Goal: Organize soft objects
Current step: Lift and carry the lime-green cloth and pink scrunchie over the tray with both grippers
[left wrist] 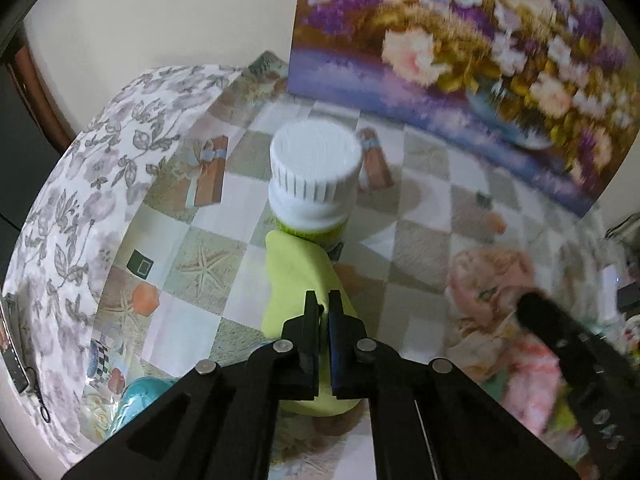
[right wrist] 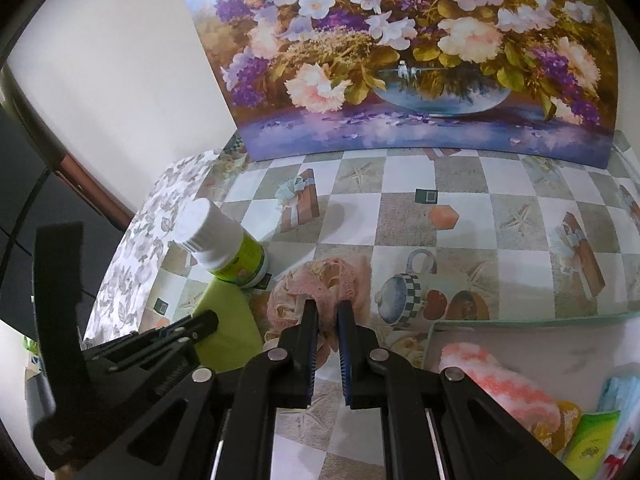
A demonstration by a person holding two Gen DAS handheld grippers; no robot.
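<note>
While both grippers pointed down at the checked tablecloth (right wrist: pixel 404 216), the scene stood as follows.

Left gripper (left wrist: pixel 323 303): jaws closed on the lime cloth (left wrist: pixel 296 276), the pads pinching a raised fold of it just in front of the bottle.

Lime cloth: lay flat on the table, its far edge touching the base of the bottle (left wrist: pixel 314 178); in the right wrist view it showed as a green patch (right wrist: pixel 226 320) partly hidden under the left gripper's frame.

Right gripper (right wrist: pixel 328 308): jaws drawn together on the pink lace cloth (right wrist: pixel 320 288), a bit of the fabric caught between the pads.

Pink lace cloth: bunched on the table, just beside the lime cloth and near the bottle; blurred in the left wrist view (left wrist: pixel 492 280).

Bottle: white ribbed cap, green label, upright on the table between the leaf-print fabric (left wrist: pixel 100 184) and the pink lace cloth.

Tray (right wrist: pixel 520 324): pale, green-rimmed, at the near right of the table; a pink-and-white fluffy item (right wrist: pixel 500 380) lay in it, with other soft pieces in yellow, green and light blue at its near edge, too cropped to tell apart.

Painting (right wrist: pixel 400 60): flowers in a blue bowl, propped upright at the back of the table against the white wall.
</note>
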